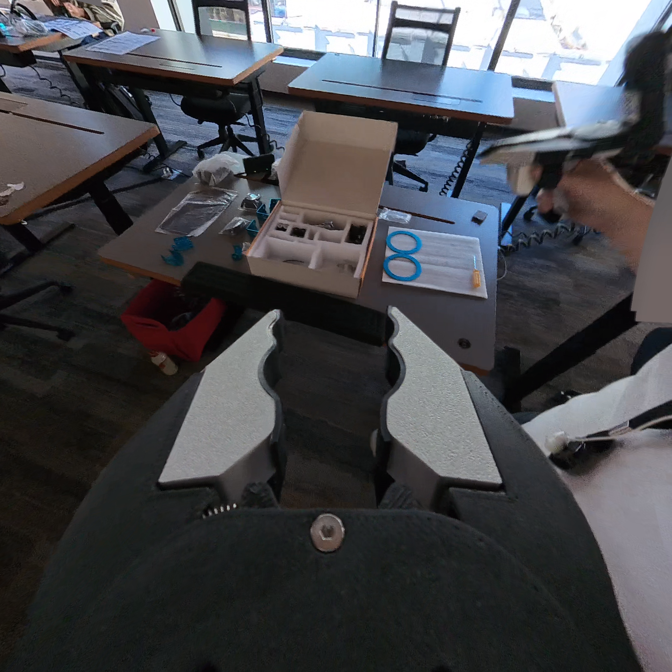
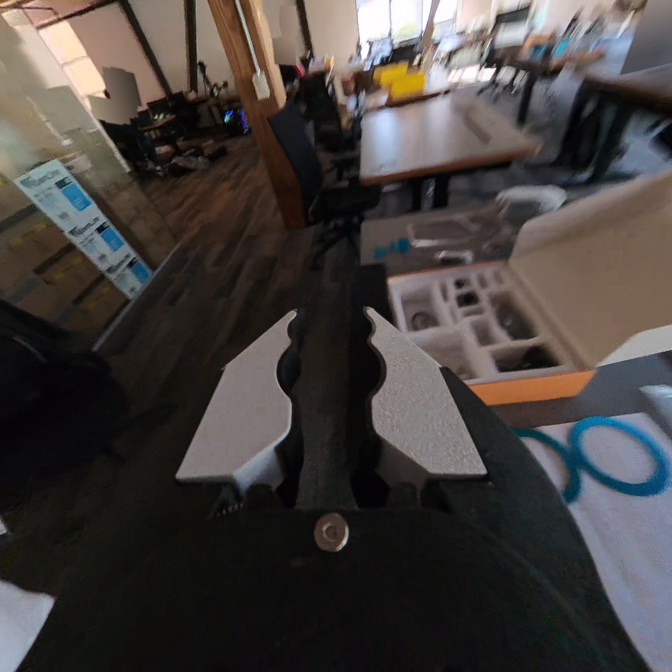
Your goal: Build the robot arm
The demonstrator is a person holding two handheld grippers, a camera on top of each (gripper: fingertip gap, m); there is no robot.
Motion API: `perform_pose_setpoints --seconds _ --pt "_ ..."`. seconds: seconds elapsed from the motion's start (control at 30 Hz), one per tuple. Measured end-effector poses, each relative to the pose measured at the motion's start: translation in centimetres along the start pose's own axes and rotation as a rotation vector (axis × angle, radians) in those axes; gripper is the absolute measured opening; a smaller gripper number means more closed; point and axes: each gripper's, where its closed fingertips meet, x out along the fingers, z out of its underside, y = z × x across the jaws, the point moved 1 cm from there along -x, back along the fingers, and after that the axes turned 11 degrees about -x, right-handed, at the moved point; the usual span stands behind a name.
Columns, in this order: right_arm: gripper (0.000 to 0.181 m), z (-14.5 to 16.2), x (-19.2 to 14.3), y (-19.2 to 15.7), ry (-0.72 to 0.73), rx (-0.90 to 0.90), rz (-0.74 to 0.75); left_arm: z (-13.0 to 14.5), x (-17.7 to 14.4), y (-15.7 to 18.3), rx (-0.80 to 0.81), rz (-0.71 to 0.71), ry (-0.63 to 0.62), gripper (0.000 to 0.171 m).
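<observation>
My left gripper (image 1: 334, 315) is open and empty, held above the floor in front of a dark table (image 1: 429, 312). Nearest to it is a long black foam strip (image 1: 283, 296) along the table's front edge. Behind the strip stands an open white box (image 1: 312, 251) with a foam insert that holds small dark parts. Two blue rings (image 1: 387, 243) lie on a white sheet (image 1: 451, 254) to the right. My right gripper (image 2: 331, 315) is open and empty; it also shows blurred in the air at the right (image 1: 538, 145). The strip (image 2: 367, 287), box (image 2: 472, 327) and rings (image 2: 576, 451) show in its view.
Clear plastic bags (image 1: 196, 212) and small blue parts (image 1: 178, 249) lie left of the box. An orange-handled screwdriver (image 1: 476, 278) lies on the sheet. A red bag (image 1: 163, 323) sits under the table. Other desks (image 1: 174, 58) and office chairs (image 1: 218, 109) stand behind. The grippers' ends are close to 40 cm from one another.
</observation>
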Motion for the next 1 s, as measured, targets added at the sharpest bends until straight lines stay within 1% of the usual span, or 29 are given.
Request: perform_pose_setpoints --seconds 0.1,0.17,0.23,0.27,0.33,0.4,0.43,0.5,0.57,0.63,0.67,0.73,0.8,0.83,0.9,0.93,1.0 --pt "0.024 6.6 8.5 3.8 -0.13 0.104 -0.078 -3.6 5.6 -4.6 -0.042 0.071 0.072 0.05" --pt "0.022 10.7 13.9 7.0 -0.192 0.104 -0.07 -5.9 9.7 -7.8 -0.067 0.107 0.097 0.048" --pt "0.017 14.8 19.1 10.3 -0.261 0.091 -0.035 -8.0 13.8 -10.8 -0.053 0.108 0.102 0.044" --pt "0.017 17.2 21.6 11.3 -0.336 0.107 -0.046 -9.1 15.8 -12.3 -0.053 0.1 0.108 0.044" --pt "0.017 21.3 25.8 12.5 -0.475 0.124 -0.087 -11.0 19.8 -13.9 -0.047 0.159 0.109 0.04" --pt "0.017 24.9 28.8 13.1 -0.602 0.143 -0.119 -12.6 24.0 -15.2 -0.04 0.225 0.078 0.037" --pt "0.017 26.5 29.7 13.2 -0.675 0.156 -0.144 -13.1 26.2 -15.9 -0.041 0.249 0.05 0.037" --pt "0.017 29.1 30.3 13.9 -0.833 0.12 -0.161 -14.3 30.5 -16.9 -0.037 0.311 0.005 0.038" --pt "0.018 30.2 30.3 14.8 -0.915 0.074 -0.163 -15.0 34.5 -17.3 0.008 0.391 -0.036 0.038" --pt "0.02 30.8 29.4 15.3 -0.998 0.051 -0.199 -14.5 38.9 -18.1 0.091 0.463 -0.102 0.038" --pt "0.022 31.2 28.8 15.6 -1.041 0.034 -0.218 -14.0 41.1 -18.5 0.129 0.501 -0.137 0.038" --pt "0.027 31.4 27.9 16.4 -1.081 0.003 -0.238 -12.5 45.4 -18.6 0.177 0.621 -0.199 0.039" --pt "0.027 31.4 27.5 16.4 -1.104 0.051 -0.255 -10.5 49.5 -18.4 0.229 0.743 -0.264 0.039" --pt "0.027 31.2 27.8 16.2 -1.104 0.073 -0.268 -9.2 51.6 -18.4 0.268 0.782 -0.309 0.04" --pt "0.028 31.4 28.4 15.9 -1.111 0.056 -0.284 -6.8 55.7 -18.7 0.384 0.802 -0.388 0.045" --pt "0.03 31.7 28.7 16.0 -1.138 0.026 -0.291 -5.9 57.5 -18.5 0.444 0.812 -0.403 0.048" --pt "0.037 32.3 29.4 16.0 -1.177 -0.042 -0.331 -4.2 60.2 -17.6 0.547 0.861 -0.408 0.049"
